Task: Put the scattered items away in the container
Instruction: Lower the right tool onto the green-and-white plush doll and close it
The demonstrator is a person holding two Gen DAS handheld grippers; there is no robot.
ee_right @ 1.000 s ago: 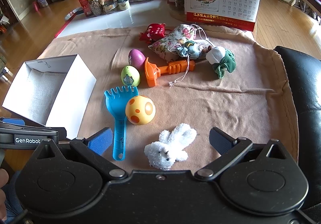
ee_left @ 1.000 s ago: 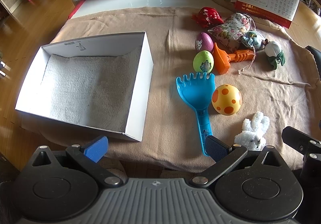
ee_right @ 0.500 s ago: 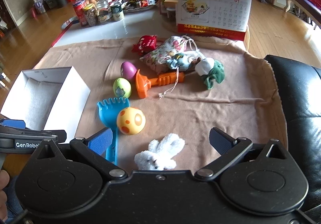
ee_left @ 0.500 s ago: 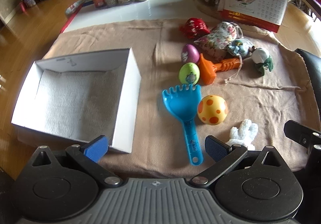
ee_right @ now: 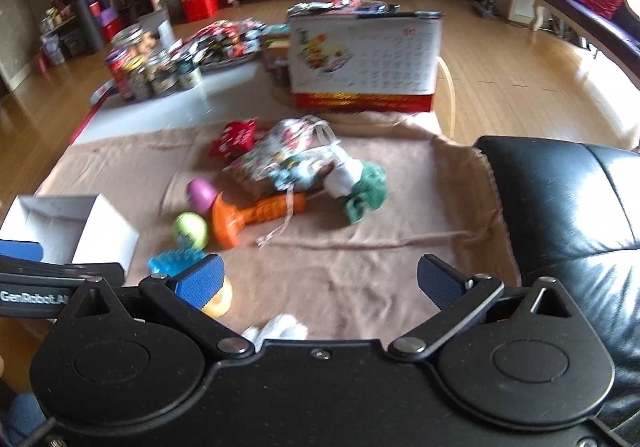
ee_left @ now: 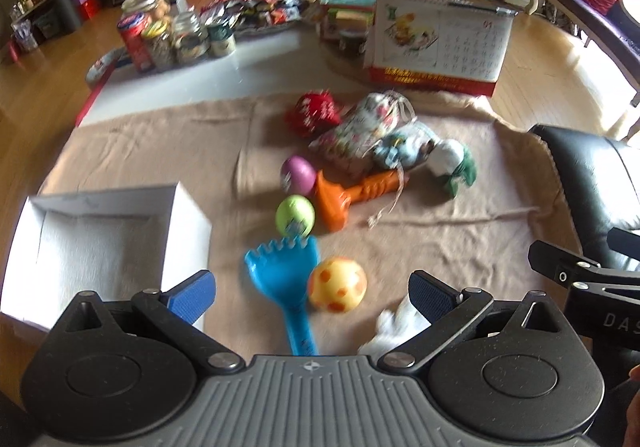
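Both frames motion-blurred. Left gripper (ee_left: 312,291) has its jaws wide apart, holding nothing, hanging over the near edge of the worktop. Right gripper (ee_right: 319,282) likewise spread apart and empty.

Left view: white box (ee_left: 104,247) at 9 o'clock, open top, grey liner inside, no toys in it. Everything else sits loose on the tan cloth (ee_left: 160,151). Blue rake (ee_left: 286,279) at 6 o'clock, handle pointing toward the camera, its tines just beside the green egg (ee_left: 295,215). Spotted ball (ee_left: 337,284) touching or just beside the rake's right edge. White bunny (ee_left: 394,327) at 5 o'clock, partly hidden behind the right finger (ee_left: 430,297). Purple egg (ee_left: 298,175) just above the green one, against the head of the orange rake (ee_left: 352,193). Past that, at 12–1 o'clock, a heap: floral pouch (ee_left: 360,131), red pouch (ee_left: 314,113), a small blue-white item (too blurred to ID), and a white-green plush (ee_left: 454,165) at the right end. Calendar (ee_left: 438,43) stands at the far edge of the cloth, jars (ee_left: 168,35) far left.

Right view: same layout, box at 9 o'clock, black chair (ee_right: 568,215) at 3 o'clock against the cloth edge. Ball and blue rake mostly hidden behind the left finger (ee_right: 200,281).
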